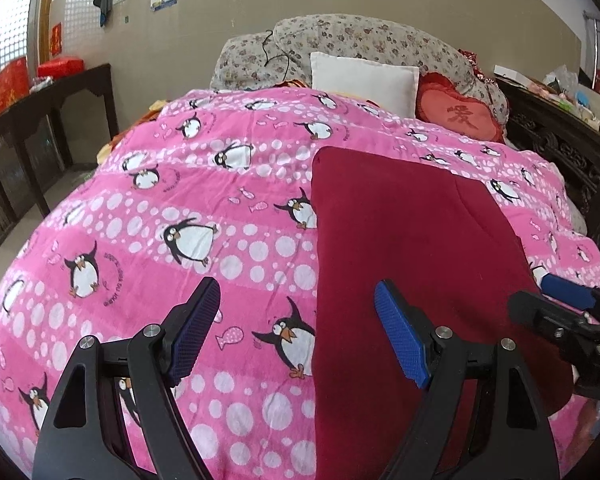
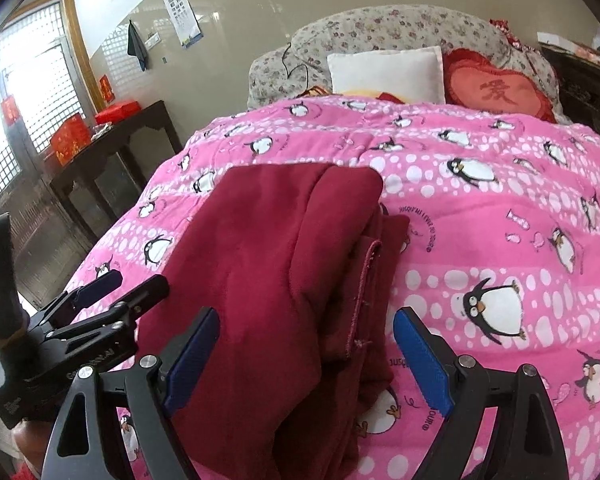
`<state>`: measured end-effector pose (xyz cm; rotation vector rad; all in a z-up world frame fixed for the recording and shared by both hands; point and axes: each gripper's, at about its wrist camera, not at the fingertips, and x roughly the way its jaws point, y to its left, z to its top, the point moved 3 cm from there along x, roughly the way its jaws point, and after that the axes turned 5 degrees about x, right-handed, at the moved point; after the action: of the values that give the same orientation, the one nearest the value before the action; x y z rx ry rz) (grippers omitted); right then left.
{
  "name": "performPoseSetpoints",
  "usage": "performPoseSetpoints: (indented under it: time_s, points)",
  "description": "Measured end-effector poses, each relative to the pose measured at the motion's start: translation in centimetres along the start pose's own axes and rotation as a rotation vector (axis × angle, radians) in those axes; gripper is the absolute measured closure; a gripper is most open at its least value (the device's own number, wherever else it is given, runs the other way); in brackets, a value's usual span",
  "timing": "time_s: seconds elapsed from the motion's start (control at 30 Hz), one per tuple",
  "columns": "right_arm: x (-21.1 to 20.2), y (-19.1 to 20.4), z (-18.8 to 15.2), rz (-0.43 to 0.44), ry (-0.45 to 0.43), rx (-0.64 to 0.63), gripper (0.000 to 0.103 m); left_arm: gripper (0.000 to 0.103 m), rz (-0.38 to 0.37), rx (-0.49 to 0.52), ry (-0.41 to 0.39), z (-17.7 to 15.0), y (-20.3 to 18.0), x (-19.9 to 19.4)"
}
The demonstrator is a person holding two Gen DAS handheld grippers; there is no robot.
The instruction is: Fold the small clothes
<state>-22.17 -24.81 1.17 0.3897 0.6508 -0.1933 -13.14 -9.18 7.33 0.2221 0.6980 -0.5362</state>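
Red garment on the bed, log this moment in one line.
red garment: folded, on penguin blanket | left tool: open | right tool: open

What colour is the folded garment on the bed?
Dark red garment; right wrist view shows it best.

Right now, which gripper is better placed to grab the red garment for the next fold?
Right. The right gripper is open with the garment between its fingers; the left gripper is open mostly over the blanket beside it.
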Motion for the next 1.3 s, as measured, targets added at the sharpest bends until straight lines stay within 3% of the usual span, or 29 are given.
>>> performPoseSetpoints:
  time_s: [0.63,1.3]
  points:
    - [-2.1,1.2,-0.5,0.015,-0.018,-0.028,0.015,0.023,0.057,0.050,-0.034,-0.2,-0.7,-2.3]
    - [-1.7,1.1,-0.5,0.027,-0.009,-0.021,0.015,0.023,0.058,0.049,-0.048,-0.2,-1.0,-2.3]
